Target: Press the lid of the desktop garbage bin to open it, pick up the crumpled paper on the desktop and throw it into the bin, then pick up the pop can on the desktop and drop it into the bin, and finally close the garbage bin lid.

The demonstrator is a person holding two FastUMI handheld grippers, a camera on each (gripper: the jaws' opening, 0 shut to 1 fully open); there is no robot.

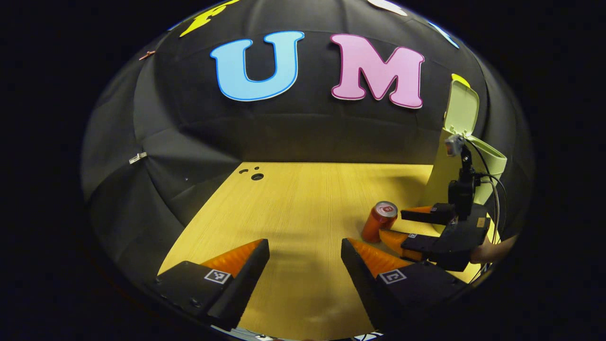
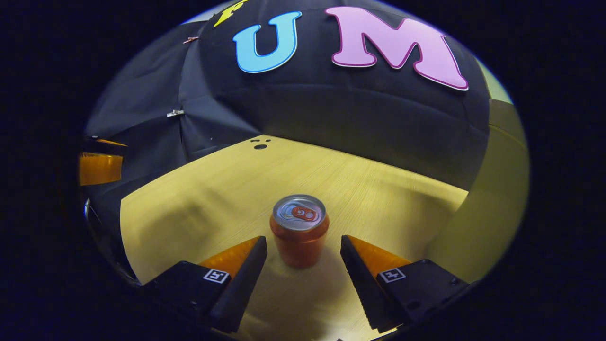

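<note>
The can [image 2: 299, 230] stands upright on the table [image 1: 293, 199], between the spread fingers of the right gripper [image 2: 303, 255], which do not touch it; I judge the fingers are kept wide so they can pass on both sides before closing. The bin [image 1: 447, 175] stands just behind the can with its lid [image 1: 461, 106] raised, ready to receive it. The left gripper [image 1: 305, 258] hangs apart and empty over the bare table, probably to stay out of the way.

orange pop can [image 2: 299, 231] stands upright on the desk beside the pale green bin [image 1: 466, 156], lid [image 1: 461, 105] open.
</note>
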